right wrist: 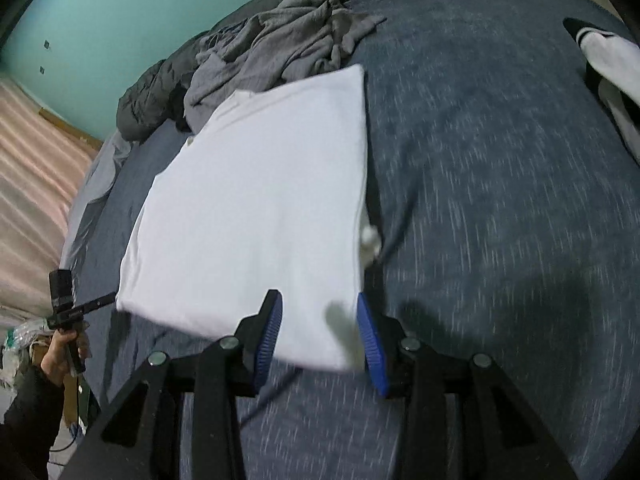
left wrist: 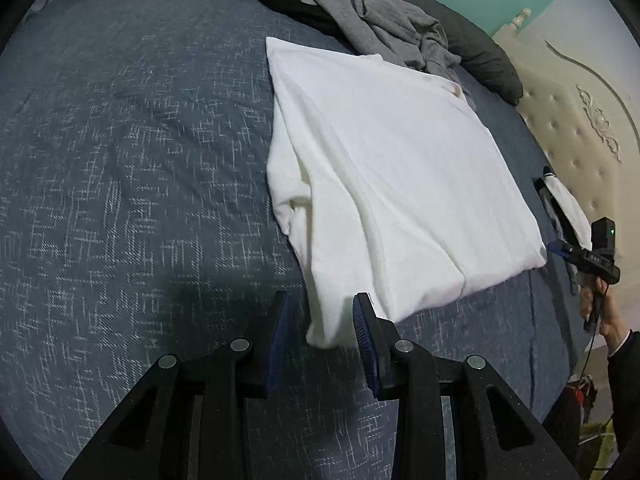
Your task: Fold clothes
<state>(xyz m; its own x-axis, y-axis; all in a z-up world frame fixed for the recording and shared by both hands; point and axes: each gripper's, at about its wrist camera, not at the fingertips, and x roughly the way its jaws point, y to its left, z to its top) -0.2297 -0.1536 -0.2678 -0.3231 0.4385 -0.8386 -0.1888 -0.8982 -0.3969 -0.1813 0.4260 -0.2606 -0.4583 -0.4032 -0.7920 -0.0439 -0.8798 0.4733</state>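
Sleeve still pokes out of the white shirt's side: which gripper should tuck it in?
Left, probably. The loose fold bulges on the white shirt's edge nearest the open left gripper. The right gripper, also open, sits at the opposite corner.

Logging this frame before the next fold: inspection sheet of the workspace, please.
Surface: blue bedspread, wrinkled.
Job's things: white shirt lying folded on the bedspread; grey garment crumpled beyond it.
Clutter: dark quilt bunched along the far edge; black and white clothing off to one side.
Grippers: left gripper open, a shirt corner between the pads; right gripper open over the shirt's near edge.
Cables: thin cable hanging below the right hand.
Surroundings: teal wall; cream padded headboard.
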